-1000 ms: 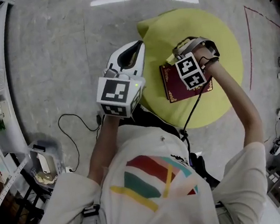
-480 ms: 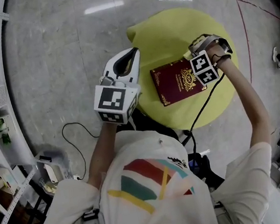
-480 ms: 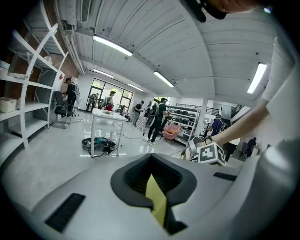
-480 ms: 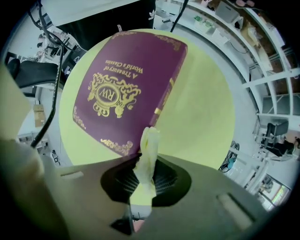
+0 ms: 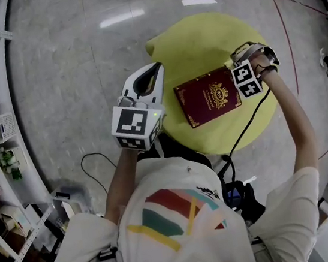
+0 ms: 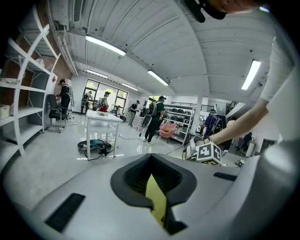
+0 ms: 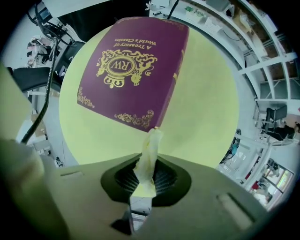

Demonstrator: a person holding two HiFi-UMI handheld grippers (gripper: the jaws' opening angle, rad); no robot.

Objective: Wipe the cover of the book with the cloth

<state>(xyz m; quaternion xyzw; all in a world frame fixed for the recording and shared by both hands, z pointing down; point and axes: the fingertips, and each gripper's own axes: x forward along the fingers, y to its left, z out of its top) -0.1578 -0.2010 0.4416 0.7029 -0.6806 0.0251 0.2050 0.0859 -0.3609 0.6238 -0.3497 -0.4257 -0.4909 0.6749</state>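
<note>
The fingers of your left gripper [image 6: 152,182] are clenched on nothing, with only a thin sliver of yellow showing through the slit between them. That gripper hangs nearest to you, off the left rim of the round yellow worktop [image 5: 199,37], pointing out across the room and apart from the book. As things stand it has no part in the wipe.

A little farther out, the book [image 5: 208,98] lies flat on the worktop, wine-red cover up with its gilt emblem showing and nothing on top of it. Its long axis runs left to right, the right end swung slightly toward the far side.

At that right end is your right gripper [image 7: 146,183], tipped steeply down, its fingers grasping the cloth [image 7: 149,152], a pale bunched strip that sticks out past the tips. From those fingers the whole cover lies to the left. The cloth's free end sits right at the corner of the book closest to the fingers, on the right short edge. I cannot tell whether it touches the cover or hangs just above it.

So the right hand is the one to work with, being at the book and holding the cloth. The stroke that seems called for runs leftward along the long axis, from the right edge toward the left end. Lower the cloth onto the cover first if it is not yet down, and keep the hard tips of the fingers off the gilt.
</note>
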